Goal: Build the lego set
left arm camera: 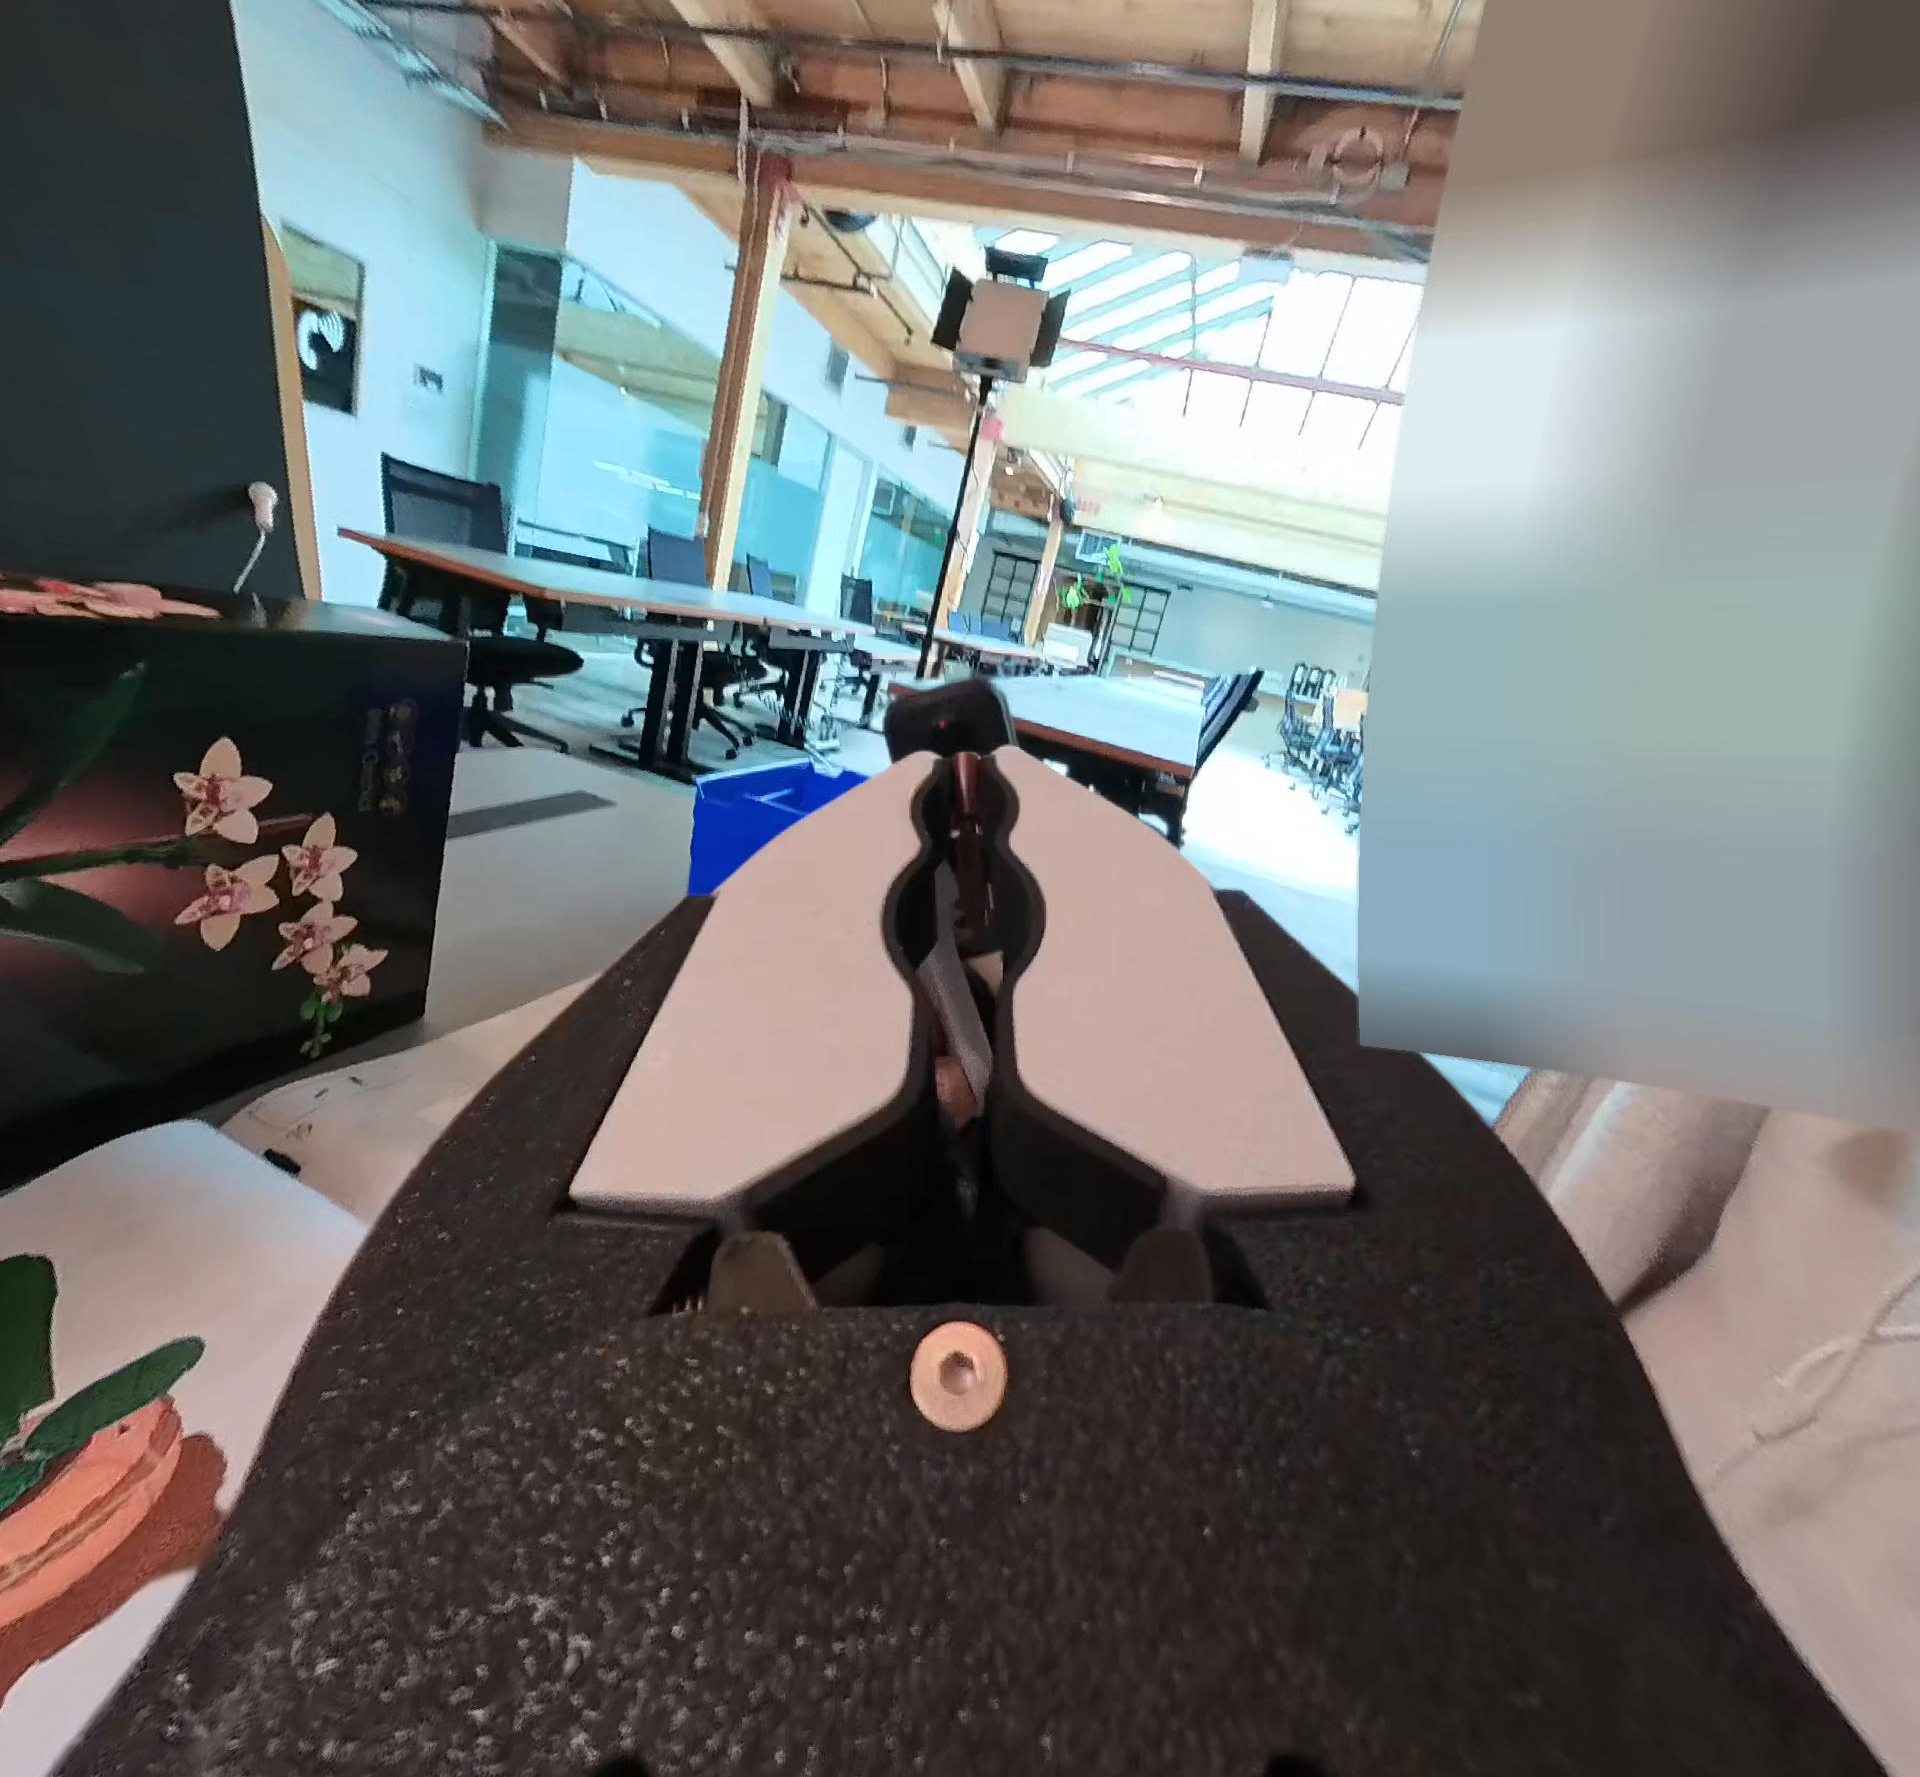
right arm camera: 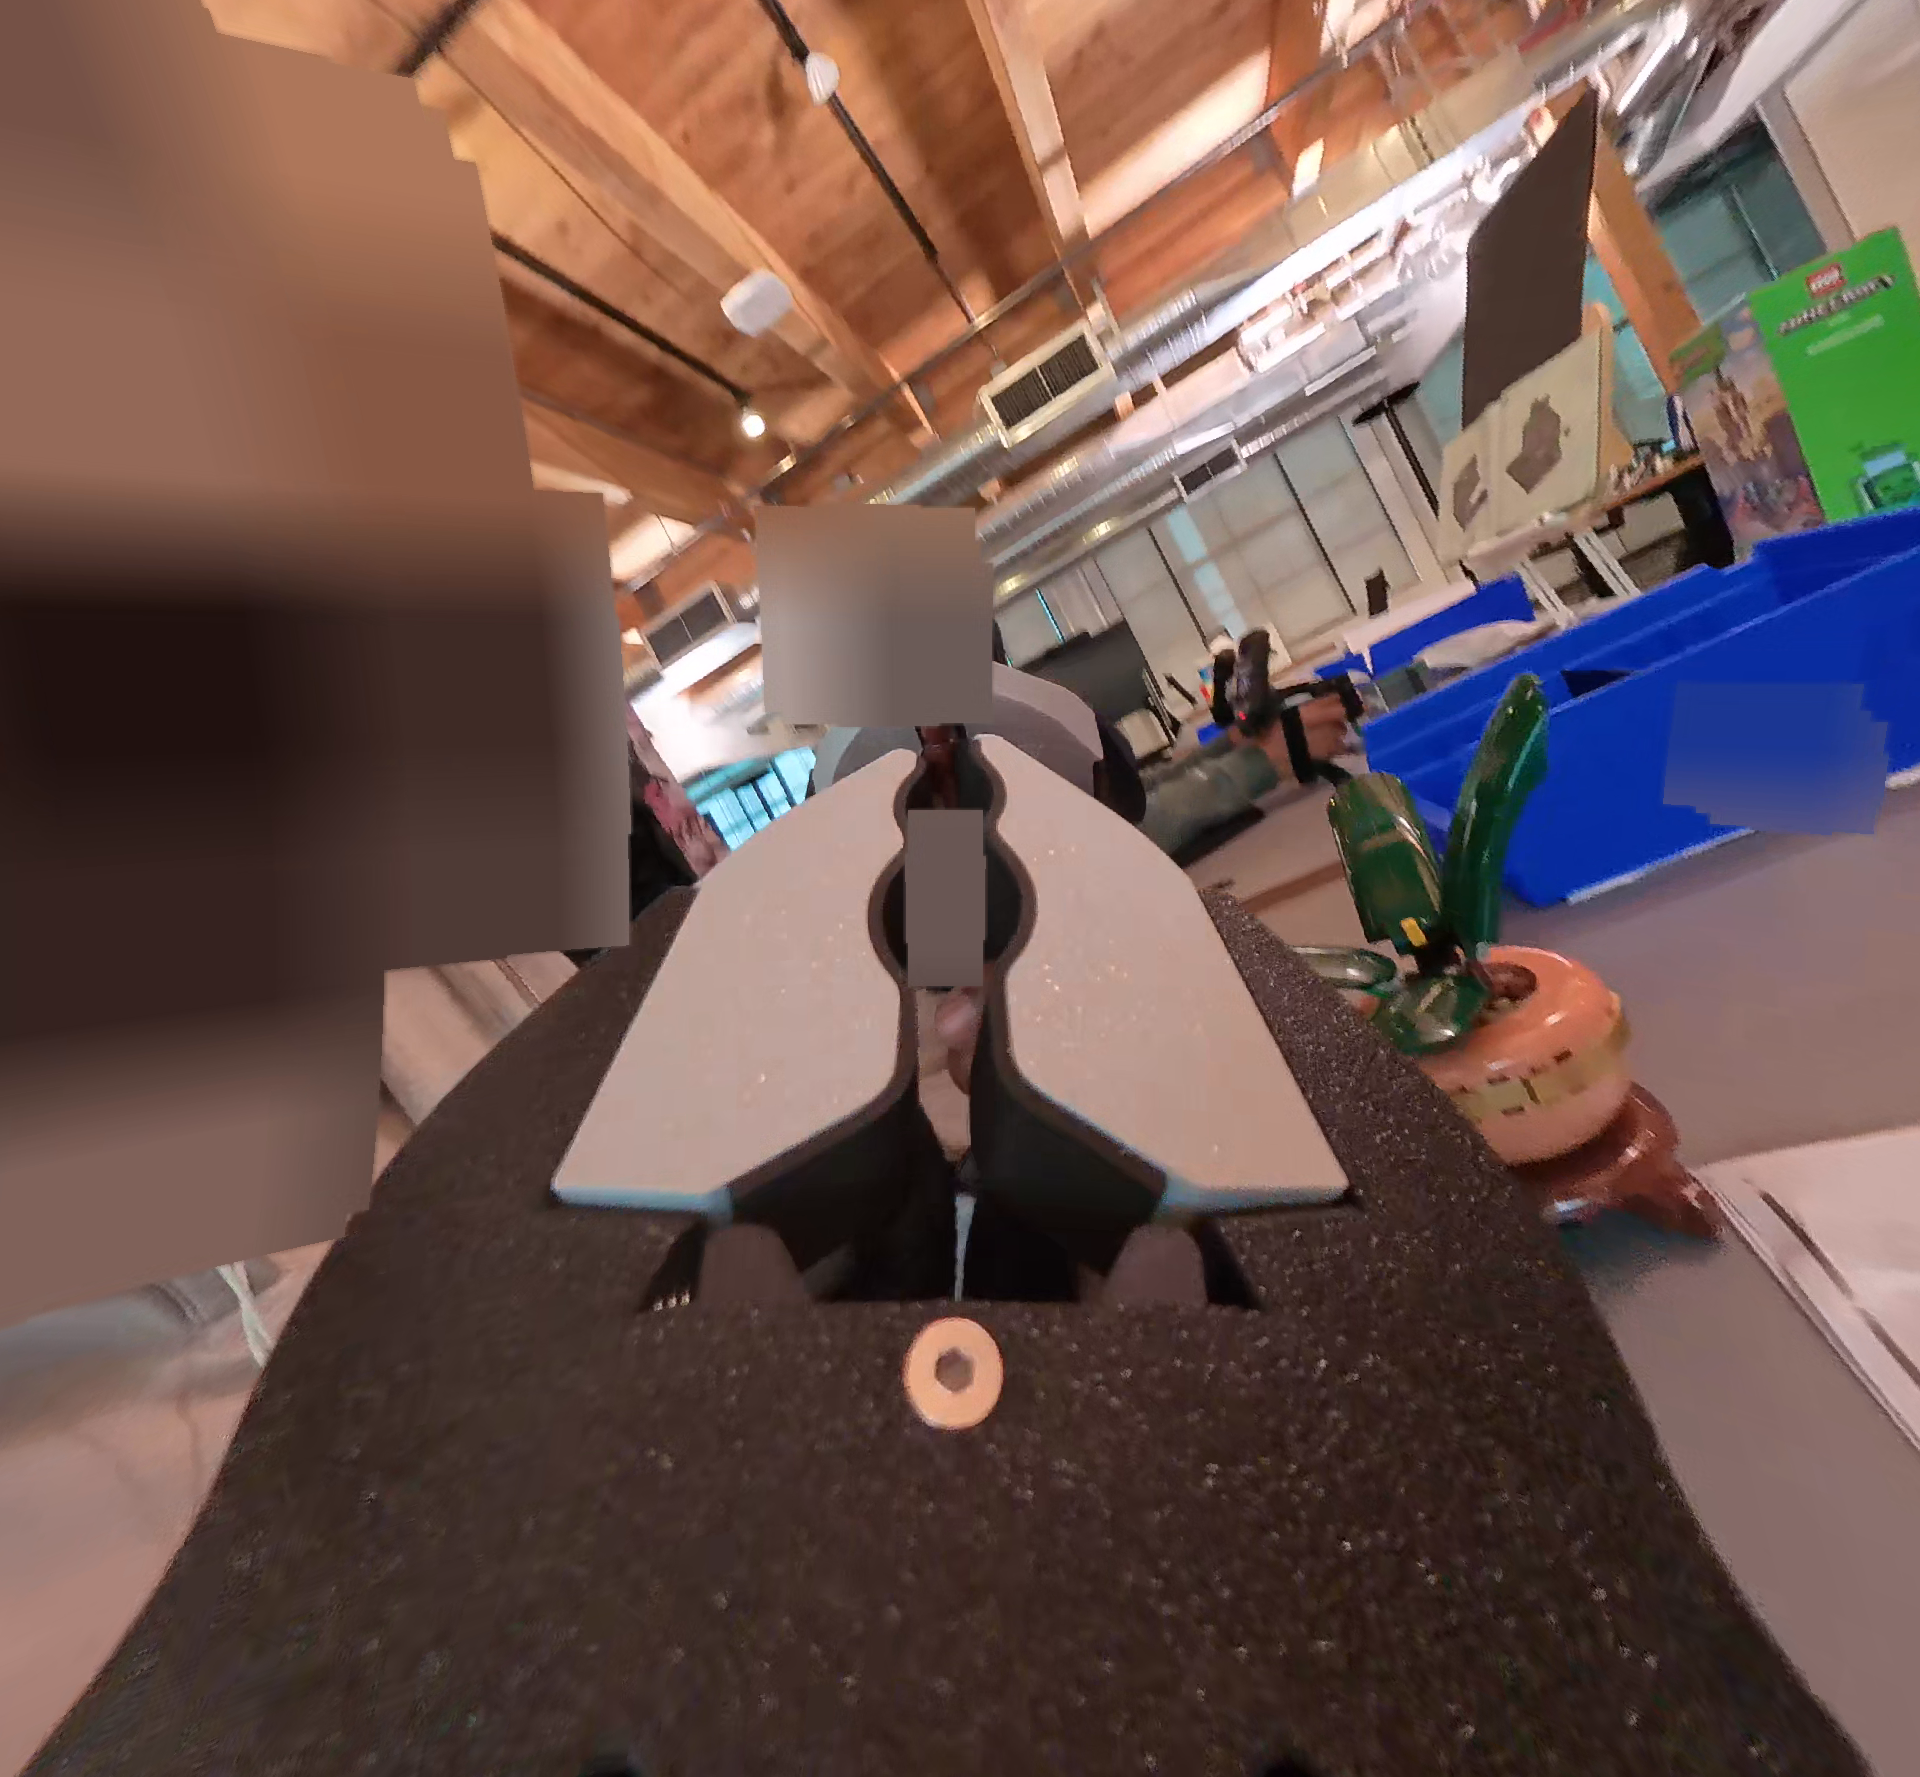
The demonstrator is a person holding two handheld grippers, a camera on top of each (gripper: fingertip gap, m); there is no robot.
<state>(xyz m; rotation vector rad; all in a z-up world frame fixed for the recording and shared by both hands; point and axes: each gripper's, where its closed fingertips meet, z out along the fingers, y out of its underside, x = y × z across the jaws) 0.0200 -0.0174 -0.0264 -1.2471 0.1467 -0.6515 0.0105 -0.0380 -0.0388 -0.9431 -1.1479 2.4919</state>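
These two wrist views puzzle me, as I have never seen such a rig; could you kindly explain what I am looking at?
There is no robot here: a person holds a two-finger tool in each hand, and a camera on each looks forward along its grey fingers. In the left wrist view, the left tool is closed on a thin dark brown piece; a black box printed with orchids stands to its left on the table. In the right wrist view, the right tool also pinches a dark brown piece. To its right stands the partly built plant, green leaves in a tan pot, with blue bins behind.
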